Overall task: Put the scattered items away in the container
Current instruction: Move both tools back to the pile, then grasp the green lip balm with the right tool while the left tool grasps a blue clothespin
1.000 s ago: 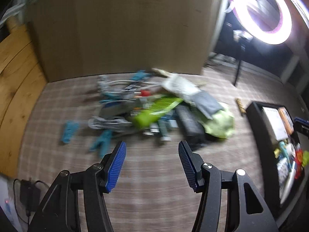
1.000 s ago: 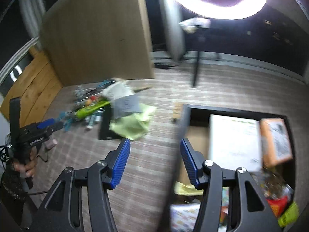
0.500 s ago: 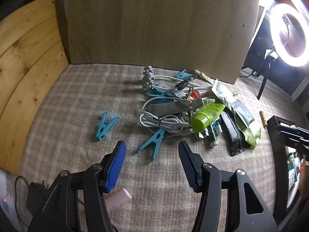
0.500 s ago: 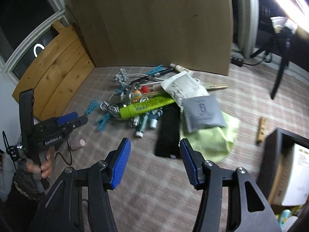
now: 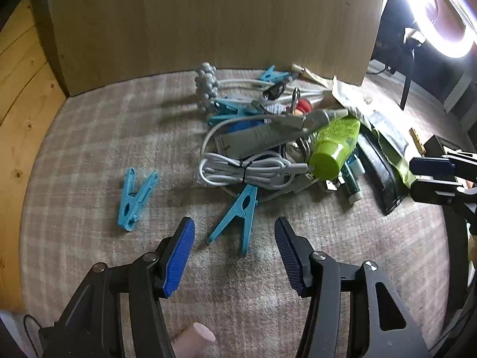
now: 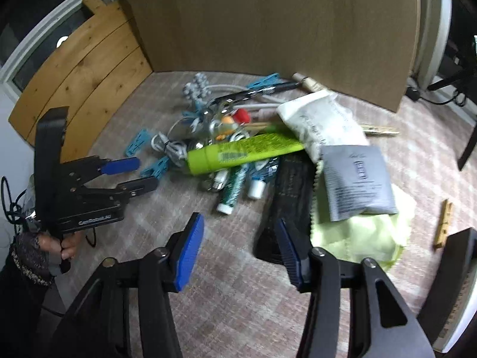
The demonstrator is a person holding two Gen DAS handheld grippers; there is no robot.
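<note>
A heap of loose items lies on the checked carpet. My left gripper (image 5: 234,253) is open and empty, just short of a teal clothes peg (image 5: 238,214); another teal peg (image 5: 135,198) lies to its left. Behind them are a coiled white cable (image 5: 241,170) and a green tube (image 5: 334,146). My right gripper (image 6: 241,250) is open and empty, close to a black flat case (image 6: 286,197), a grey pouch (image 6: 356,182) and a yellow-green cloth (image 6: 360,235). The green tube (image 6: 238,152) lies beyond. The black container's corner (image 6: 456,271) shows at the right edge.
A tall brown board (image 5: 214,18) stands behind the heap, with wooden planks (image 5: 18,68) to the left. A wooden peg (image 6: 444,223) lies near the container. A ring light (image 5: 441,9) shines at the far right. A pink cylinder (image 5: 196,340) sits under my left gripper.
Both grippers swung left from the container toward the heap and moved closer to it. The left one now hangs over the teal peg; the right one nears the black case.
</note>
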